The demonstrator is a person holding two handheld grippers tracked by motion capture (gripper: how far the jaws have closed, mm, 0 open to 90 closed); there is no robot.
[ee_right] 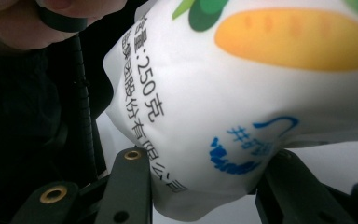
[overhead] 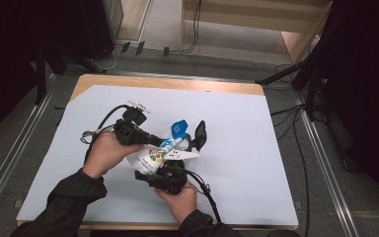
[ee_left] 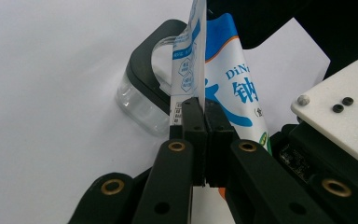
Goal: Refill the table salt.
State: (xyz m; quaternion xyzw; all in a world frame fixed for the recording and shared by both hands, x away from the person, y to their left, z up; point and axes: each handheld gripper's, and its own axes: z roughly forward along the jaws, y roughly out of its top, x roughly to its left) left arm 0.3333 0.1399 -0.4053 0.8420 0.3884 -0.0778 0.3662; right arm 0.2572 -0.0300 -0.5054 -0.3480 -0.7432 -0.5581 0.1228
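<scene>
I hold the white snack pouch (overhead: 159, 157) above the desk (overhead: 237, 148): left hand-held gripper (ee_left: 200, 135) pinches its top seal, right hand-held gripper (ee_right: 200, 186) clasps its bulging bottom; squeezing harder could burst the seal

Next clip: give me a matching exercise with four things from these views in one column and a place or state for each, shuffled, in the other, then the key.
Things:
1. left gripper
2. right gripper
3. white plastic pouch with blue print and an orange picture
4. clear container with a black rim

Places or states:
A. lies on the white table sheet behind the pouch's edge
B. jaws pinched shut on the pouch's flat sealed edge
C. jaws spread around the pouch's bulging body
D. held between both grippers

Pairs: 1-B, 2-C, 3-D, 4-A
</scene>
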